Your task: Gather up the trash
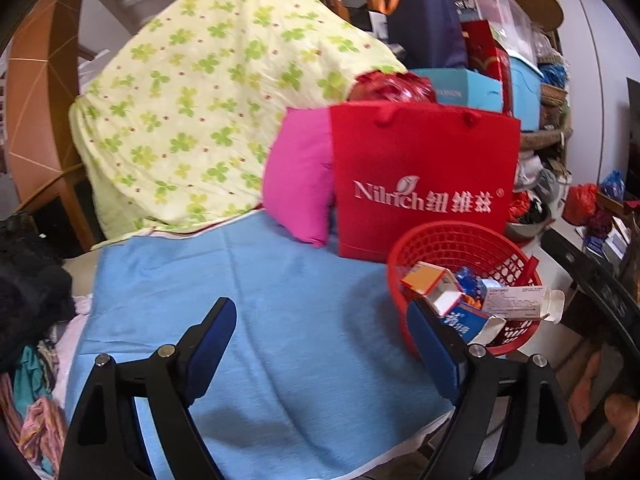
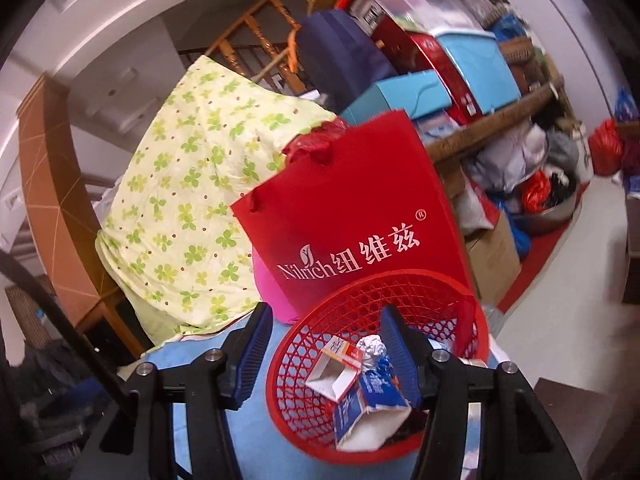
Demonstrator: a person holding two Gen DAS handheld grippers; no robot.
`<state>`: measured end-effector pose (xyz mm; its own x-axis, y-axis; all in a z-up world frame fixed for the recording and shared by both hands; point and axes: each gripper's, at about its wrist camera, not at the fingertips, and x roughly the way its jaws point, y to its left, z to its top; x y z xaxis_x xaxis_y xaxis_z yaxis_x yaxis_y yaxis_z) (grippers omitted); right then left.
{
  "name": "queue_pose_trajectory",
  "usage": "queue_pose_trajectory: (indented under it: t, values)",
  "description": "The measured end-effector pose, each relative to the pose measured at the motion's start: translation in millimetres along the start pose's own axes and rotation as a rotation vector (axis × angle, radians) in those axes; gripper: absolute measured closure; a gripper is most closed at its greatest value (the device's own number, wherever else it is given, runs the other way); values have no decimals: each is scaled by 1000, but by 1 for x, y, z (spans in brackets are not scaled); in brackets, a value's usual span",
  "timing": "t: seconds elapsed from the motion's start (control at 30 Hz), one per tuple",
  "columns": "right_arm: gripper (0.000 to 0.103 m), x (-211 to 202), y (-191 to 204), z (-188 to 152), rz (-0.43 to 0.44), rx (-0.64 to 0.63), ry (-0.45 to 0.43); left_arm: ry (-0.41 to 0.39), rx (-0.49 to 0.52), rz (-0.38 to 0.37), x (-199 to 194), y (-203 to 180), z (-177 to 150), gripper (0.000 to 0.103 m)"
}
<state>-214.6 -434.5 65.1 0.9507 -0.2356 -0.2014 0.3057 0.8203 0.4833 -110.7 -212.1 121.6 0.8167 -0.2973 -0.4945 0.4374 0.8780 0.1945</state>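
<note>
Trash in the basket, both tools empty

Blue cloth lies bare under the left tool, whose jaws stand wide; the red basket sits just right of it, boxes piled inside. The right tool, half open and holding nothing, straddles the basket's near rim; I'd lift clear without snagging the mesh, then scan for leftover scraps
</note>
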Motion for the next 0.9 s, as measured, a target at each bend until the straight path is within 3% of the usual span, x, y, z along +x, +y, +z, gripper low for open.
queue_pose_trajectory:
  t: [0.3, 0.4, 0.47, 0.9]
  values:
    - [34, -58, 57, 4, 19, -180, 4, -57, -33, 90, -47, 32, 0, 15]
    - [33, -82, 79, 9, 9, -229, -12, -94, -39, 138, -65, 39, 0, 3]
    - [33, -96, 91, 12, 9, -249, -22, -124, -38, 157, -78, 42, 0, 3]
    - [28, -158, 136, 33, -65, -348, -72, -178, -33, 172, -146, 53, 5, 3]
